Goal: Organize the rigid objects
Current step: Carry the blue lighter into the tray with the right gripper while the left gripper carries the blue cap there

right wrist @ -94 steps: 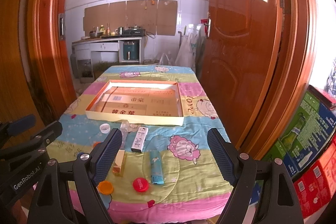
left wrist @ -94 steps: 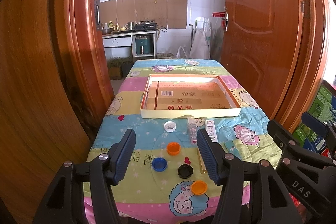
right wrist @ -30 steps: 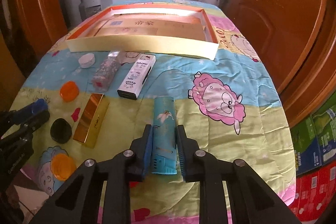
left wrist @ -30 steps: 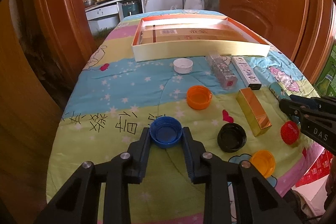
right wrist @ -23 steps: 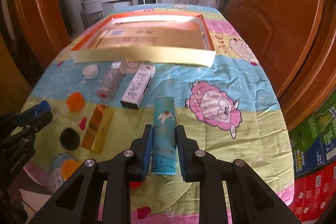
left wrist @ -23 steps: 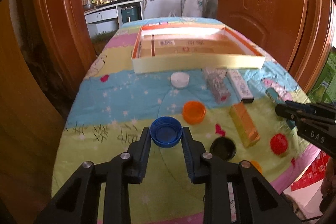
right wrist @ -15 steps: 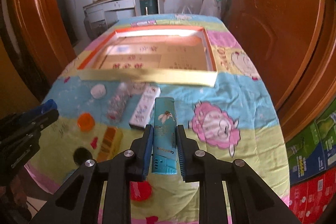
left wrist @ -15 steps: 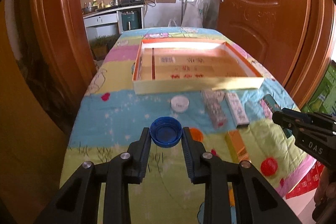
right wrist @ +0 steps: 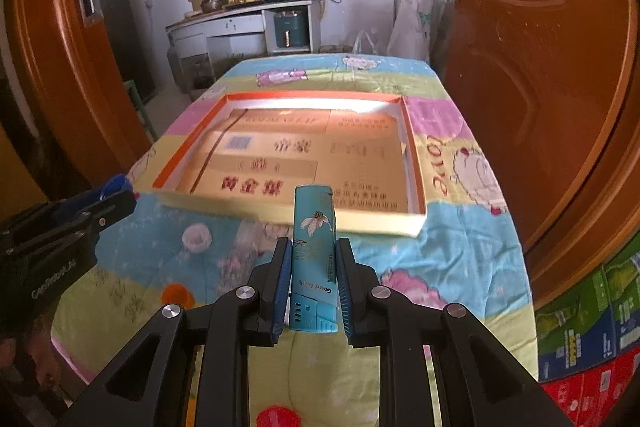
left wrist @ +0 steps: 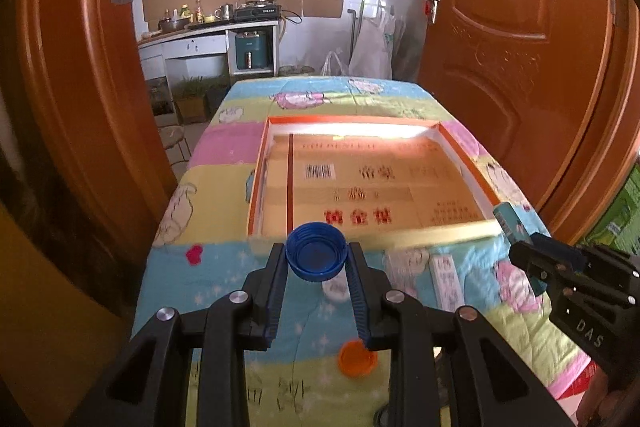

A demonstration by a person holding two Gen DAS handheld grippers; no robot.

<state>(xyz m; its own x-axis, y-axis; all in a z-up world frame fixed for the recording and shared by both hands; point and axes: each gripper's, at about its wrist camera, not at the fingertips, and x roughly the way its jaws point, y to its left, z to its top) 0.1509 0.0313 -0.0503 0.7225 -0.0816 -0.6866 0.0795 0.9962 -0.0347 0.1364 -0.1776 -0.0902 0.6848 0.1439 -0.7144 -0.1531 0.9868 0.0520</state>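
Both tools have come up off the quilt-covered table (left wrist: 224, 267) since a second ago, each carrying a load: then the blue bottle cap (left wrist: 316, 251) and the teal lighter (right wrist: 314, 259) were pinched low against the cloth, and now they hang clear above it, in line with the near wall of the shallow cardboard tray (left wrist: 440, 233). That suggests the pick is done and the carry to the tray is under way, with nothing yet inside it. The left gripper (left wrist: 316, 269) is clamped narrow on the cap, open side up, its blue pads pressing either side of the ribbed rim. The right gripper (right wrist: 313, 283) is closed on the lighter, which stands lengthwise between the pads with its top end reaching past the tips toward the tray. Left on the cloth are an orange cap (left wrist: 357, 359), a white cap (right wrist: 196, 237), a red cap (right wrist: 278, 419) and a small white patterned box (left wrist: 445, 277), all short of the tray.
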